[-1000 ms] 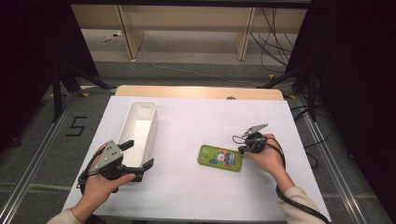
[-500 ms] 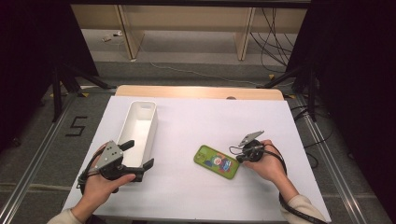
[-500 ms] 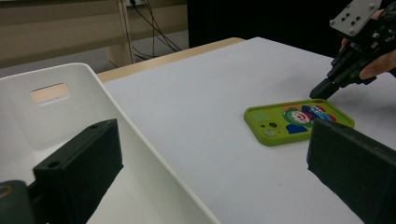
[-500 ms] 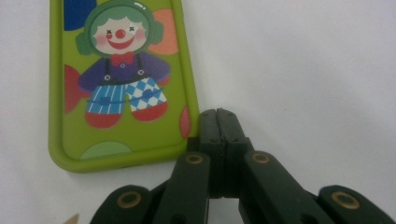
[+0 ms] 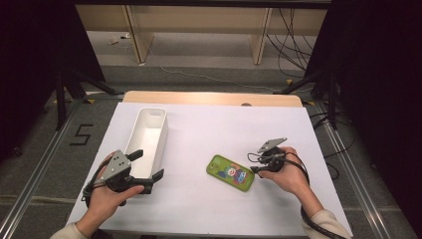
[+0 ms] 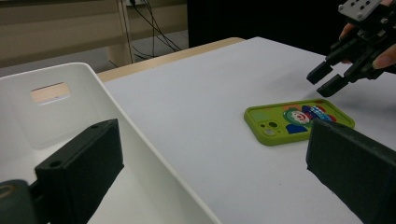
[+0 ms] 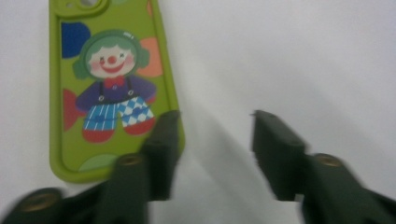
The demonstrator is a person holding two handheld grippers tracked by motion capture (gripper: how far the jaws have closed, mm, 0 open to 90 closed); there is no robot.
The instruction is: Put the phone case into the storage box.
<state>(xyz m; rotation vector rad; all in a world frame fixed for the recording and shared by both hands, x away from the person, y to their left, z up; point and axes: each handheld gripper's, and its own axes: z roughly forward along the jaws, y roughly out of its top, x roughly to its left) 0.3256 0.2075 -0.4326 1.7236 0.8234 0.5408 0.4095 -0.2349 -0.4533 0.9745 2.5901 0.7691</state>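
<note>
White table (image 5: 209, 129) under high view: green phone case (image 5: 230, 173) flat near my right gripper (image 5: 255, 168), white bin (image 5: 147, 142) beside my left gripper (image 5: 148, 165), jaws wide, empty. Left gripper view: case (image 6: 299, 122) beyond bin wall (image 6: 140, 154). Right gripper view: jaws just opened, nothing between; case (image 7: 112, 88) by left jaw.

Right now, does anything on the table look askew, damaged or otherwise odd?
Nothing looks damaged or spilled. The green phone case lies flat, camera side up, at an angle to the table's edges. The white bin stands upright. The right tongs have just been opening, nothing between the jaws.
</note>
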